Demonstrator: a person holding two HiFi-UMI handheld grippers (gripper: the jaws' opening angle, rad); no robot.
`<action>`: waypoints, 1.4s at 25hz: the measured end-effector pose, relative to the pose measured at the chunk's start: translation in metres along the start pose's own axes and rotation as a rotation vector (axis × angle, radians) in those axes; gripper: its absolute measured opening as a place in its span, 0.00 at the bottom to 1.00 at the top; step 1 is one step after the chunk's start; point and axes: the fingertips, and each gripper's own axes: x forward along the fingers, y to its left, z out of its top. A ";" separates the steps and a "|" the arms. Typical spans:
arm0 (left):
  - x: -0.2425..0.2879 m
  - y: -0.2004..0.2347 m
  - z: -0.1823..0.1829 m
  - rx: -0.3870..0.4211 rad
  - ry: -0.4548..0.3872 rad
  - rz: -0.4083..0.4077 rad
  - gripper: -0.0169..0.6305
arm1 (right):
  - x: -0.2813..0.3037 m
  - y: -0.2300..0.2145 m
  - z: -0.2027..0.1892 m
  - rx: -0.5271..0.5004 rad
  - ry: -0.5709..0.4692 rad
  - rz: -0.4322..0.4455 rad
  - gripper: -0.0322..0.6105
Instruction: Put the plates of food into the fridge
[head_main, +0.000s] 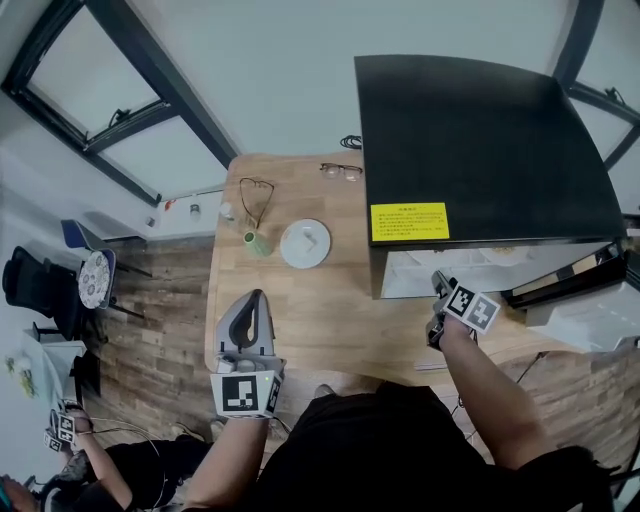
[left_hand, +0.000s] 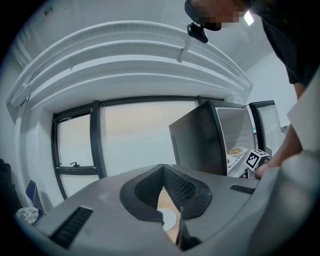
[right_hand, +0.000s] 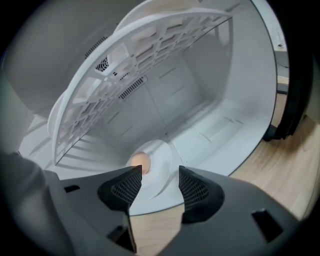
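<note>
A black mini-fridge stands on the wooden table with its door swung open. My right gripper is at its mouth. In the right gripper view this gripper is open, and just past its tips a white plate with a round orange-brown food item rests on the fridge floor. A second white plate lies on the table. My left gripper hovers near the table's front edge, short of that plate, shut and empty; the plate shows through its slit.
A small green cup, a black wire loop and glasses lie at the table's far side. A white wire shelf spans the fridge above the plate. Chairs and a seated person are on the left.
</note>
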 end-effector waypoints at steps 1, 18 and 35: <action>-0.001 -0.001 0.000 -0.004 -0.003 -0.006 0.03 | -0.005 -0.001 0.001 0.000 -0.014 0.002 0.41; -0.022 -0.049 -0.011 -0.132 -0.033 -0.168 0.03 | -0.136 0.064 0.019 -0.328 -0.269 0.264 0.12; -0.045 -0.023 -0.028 -0.089 -0.009 -0.200 0.03 | -0.198 0.111 0.019 -0.595 -0.397 0.186 0.08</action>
